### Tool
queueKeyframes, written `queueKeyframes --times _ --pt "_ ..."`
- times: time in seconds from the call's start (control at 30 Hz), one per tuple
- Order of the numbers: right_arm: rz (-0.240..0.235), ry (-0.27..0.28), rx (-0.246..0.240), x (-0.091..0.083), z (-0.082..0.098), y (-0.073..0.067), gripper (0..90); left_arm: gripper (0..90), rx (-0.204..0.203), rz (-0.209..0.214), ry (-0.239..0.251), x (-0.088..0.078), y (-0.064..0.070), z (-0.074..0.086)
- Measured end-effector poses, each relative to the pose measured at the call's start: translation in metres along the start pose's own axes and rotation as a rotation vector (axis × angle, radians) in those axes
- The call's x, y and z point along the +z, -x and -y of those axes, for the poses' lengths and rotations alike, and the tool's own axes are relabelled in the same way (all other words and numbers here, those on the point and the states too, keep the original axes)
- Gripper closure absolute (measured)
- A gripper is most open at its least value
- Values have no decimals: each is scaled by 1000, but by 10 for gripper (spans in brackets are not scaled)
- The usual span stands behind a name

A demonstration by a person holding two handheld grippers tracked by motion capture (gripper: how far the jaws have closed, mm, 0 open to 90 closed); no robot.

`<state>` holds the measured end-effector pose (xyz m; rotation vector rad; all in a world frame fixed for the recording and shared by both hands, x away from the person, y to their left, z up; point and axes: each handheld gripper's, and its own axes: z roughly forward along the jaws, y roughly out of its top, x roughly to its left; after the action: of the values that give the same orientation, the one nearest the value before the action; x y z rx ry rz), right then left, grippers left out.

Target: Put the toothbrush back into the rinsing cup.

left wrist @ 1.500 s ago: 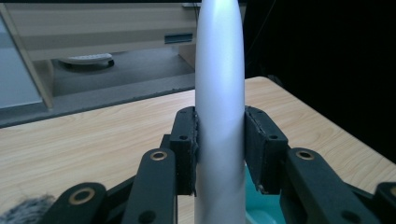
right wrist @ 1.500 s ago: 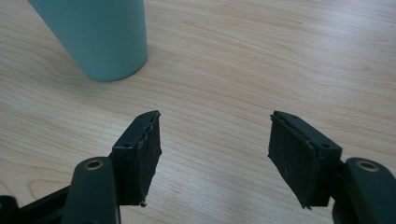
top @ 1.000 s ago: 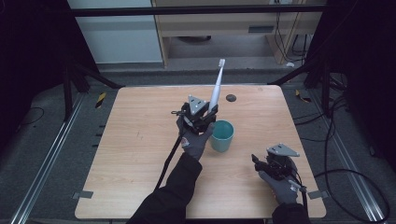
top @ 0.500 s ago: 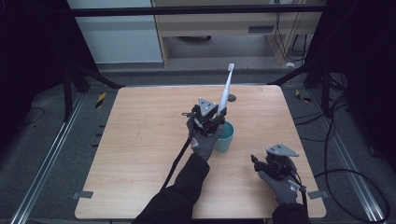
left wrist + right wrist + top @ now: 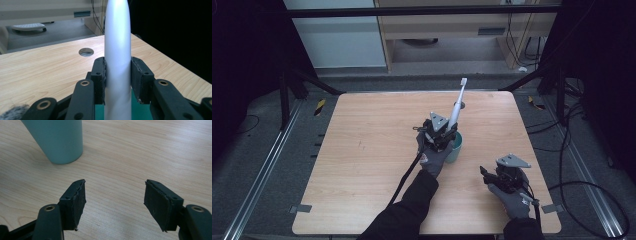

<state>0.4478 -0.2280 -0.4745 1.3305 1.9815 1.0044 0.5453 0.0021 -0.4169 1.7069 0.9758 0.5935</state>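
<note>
A white electric toothbrush [image 5: 456, 106] stands upright and tilted, brush head up, with my left gripper [image 5: 443, 135] shut on its handle [image 5: 117, 57]. Its lower end hangs over the teal cup [image 5: 455, 150] that stands just right of the table's middle; the cup's green inside [image 5: 140, 111] shows under the jaws. My right gripper [image 5: 492, 176] rests low near the front right of the table, open with nothing between its pads [image 5: 77, 202]. The teal cup [image 5: 58, 140] stands ahead of it to the upper left.
The wooden table [image 5: 362, 150] has a round cable hole [image 5: 460, 105] near its far edge, also visible as the hole [image 5: 86, 52] behind the toothbrush. A black cable trails from the left gripper along the forearm. Dark frame rails flank the table.
My left gripper has carried the toothbrush rightward and down, from beside the cup to over its mouth. The right gripper has stayed where it was.
</note>
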Motion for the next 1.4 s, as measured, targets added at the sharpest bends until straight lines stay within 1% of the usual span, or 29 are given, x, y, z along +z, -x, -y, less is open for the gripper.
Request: queueKeyframes --times 0.03,0.07,0.13,0.4,0.53,0.7,0.8,0.83,0.93,1.1,1.2,1.23,1.4 --pt "0 0 0 0 0 0 336 658 0 0 0 0 0 0" --pt "0 0 1 0 0 0 336 658 3 -11 4 0 0 4" --pt "0 0 2 0 0 0 336 658 0 -14 5 0 -1 6" --pt "4 -1 -5 0 0 0 336 658 -12 -5 -13 2 1 17" --pt "4 0 -7 0 0 0 336 657 -4 -7 -24 4 3 21" --pt "3 -2 -9 1 0 -1 336 656 4 -17 -31 4 5 22" --pt "0 0 -8 0 -1 -1 336 656 0 -13 -41 5 6 24" --pt "1 0 -8 0 -1 -1 336 656 -3 -11 -54 7 5 26" --pt "2 1 -6 0 -1 -1 336 656 -6 -6 -66 9 5 29" --pt "2 0 -5 0 -1 -1 336 653 -5 -3 -70 8 5 32" --pt "2 0 -7 0 -1 -1 335 641 -3 3 -86 8 4 36" --pt "3 0 -6 0 -1 -1 335 634 -13 11 -84 8 3 37" --pt "-2 -5 -1 0 -1 -2 334 635 -7 18 -86 6 3 39"
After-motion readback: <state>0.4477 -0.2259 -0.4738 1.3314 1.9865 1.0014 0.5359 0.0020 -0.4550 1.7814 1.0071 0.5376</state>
